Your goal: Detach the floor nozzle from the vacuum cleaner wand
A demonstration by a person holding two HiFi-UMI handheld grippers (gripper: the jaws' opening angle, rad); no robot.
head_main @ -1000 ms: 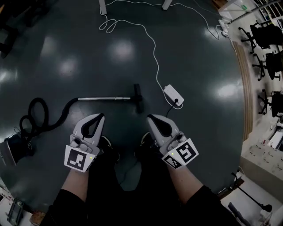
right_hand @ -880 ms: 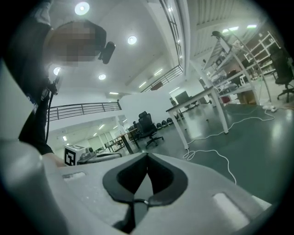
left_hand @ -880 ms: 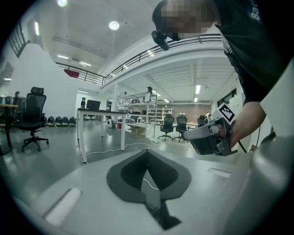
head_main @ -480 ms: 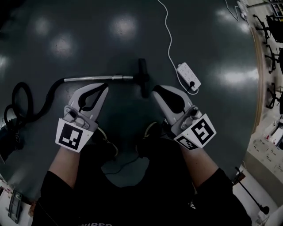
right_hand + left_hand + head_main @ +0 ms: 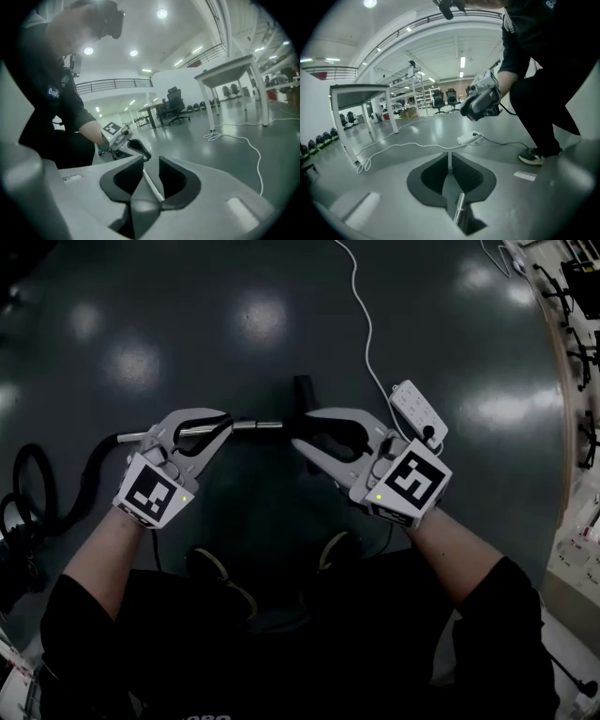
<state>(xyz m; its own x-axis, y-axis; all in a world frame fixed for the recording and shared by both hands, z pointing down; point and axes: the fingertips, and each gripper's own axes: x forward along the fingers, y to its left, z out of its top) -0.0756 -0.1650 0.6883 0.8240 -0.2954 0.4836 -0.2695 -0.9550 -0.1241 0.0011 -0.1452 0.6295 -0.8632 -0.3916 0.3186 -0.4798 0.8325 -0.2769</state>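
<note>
The silver wand (image 5: 253,426) lies level on the dark floor, and its black floor nozzle (image 5: 302,390) stands crosswise at its right end. My left gripper (image 5: 225,422) hangs over the wand's middle. Its jaws are opening and stand a slit apart (image 5: 450,157); the tube (image 5: 459,208) shows below, through the gap behind the tips, and no pad presses on it. My right gripper (image 5: 298,429) faces it from the nozzle end. Its jaws are opening too (image 5: 151,163), and through their gap the wand (image 5: 153,185) shows as a thin line, unpressed.
The black hose (image 5: 42,488) curls away at the left. A white power strip (image 5: 417,409) with its cable lies just right of the nozzle. The person's shoes (image 5: 211,570) are near below. A table (image 5: 356,93) stands further off.
Both grippers have come down from in front of the body to the wand, one on each side of the joint. Their jaws, shut before, have parted a little.
</note>
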